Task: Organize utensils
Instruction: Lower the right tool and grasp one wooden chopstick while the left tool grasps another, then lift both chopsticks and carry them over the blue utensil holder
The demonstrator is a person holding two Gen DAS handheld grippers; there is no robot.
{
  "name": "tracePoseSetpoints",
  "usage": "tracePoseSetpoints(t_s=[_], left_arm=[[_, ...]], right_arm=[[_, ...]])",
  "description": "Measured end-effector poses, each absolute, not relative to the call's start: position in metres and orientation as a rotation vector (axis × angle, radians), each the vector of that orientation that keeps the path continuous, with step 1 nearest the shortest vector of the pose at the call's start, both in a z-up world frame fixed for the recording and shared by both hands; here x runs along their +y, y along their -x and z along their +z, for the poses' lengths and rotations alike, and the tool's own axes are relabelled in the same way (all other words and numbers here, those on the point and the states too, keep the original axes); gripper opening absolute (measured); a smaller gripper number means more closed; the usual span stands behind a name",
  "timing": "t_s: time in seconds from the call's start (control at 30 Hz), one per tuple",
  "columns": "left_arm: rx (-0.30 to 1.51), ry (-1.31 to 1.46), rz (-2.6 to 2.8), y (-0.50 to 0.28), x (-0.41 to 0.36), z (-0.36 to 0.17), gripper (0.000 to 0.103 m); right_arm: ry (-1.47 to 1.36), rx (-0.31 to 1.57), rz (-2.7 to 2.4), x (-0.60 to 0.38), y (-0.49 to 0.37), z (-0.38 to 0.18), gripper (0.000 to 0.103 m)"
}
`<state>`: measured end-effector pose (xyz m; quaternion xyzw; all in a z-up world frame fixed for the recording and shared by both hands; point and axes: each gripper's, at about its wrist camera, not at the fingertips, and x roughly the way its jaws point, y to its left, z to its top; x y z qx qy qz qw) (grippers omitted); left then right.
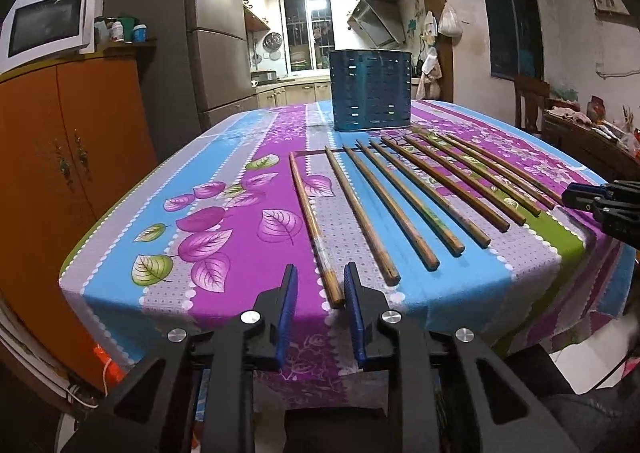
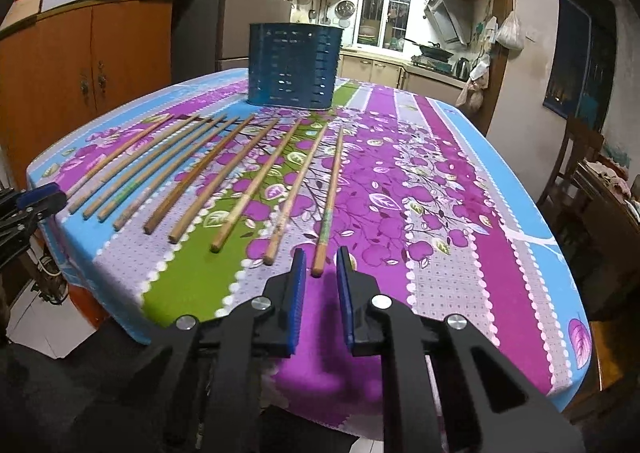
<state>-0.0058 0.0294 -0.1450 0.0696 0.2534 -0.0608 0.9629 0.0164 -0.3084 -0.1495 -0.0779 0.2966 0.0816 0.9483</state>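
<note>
My left tool (image 1: 320,277) and right tool (image 2: 321,262) each stand released, narrowly gapped around the near end of an outermost chopstick — the leftmost chopstick (image 1: 314,227) and the rightmost chopstick (image 2: 330,193) — so I should centre each butt and pinch squarely. The sticks lie flat on the tabletop (image 2: 460,213), long axes fanning toward the blue holder (image 1: 370,91), tips far — butts near.
</note>
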Motion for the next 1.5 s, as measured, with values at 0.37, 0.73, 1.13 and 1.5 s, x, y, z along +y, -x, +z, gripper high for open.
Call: tracePoseSetpoints(t_s=[0.37,0.73,1.13,1.5], left_arm=[[0.490,-0.135,-0.107,0.007,0.028,-0.148,0.026],[0.478,-0.136,-0.133,0.008,0.026,-0.149,0.011],[0.457,-0.083,-0.112,0.007,0.040,-0.137,0.008],[0.370,0.001,-0.094,0.010,0.062,-0.093,0.008]], right_arm=[[0.091,0.614,0.171,-0.312,-0.025,-0.153,0.010],[0.036,0.578,0.154,-0.310,-0.021,-0.156,0.005],[-0.012,0.527,0.146,-0.318,-0.012,-0.141,0.005],[0.020,0.410,0.132,-0.324,-0.004,-0.090,0.005]])
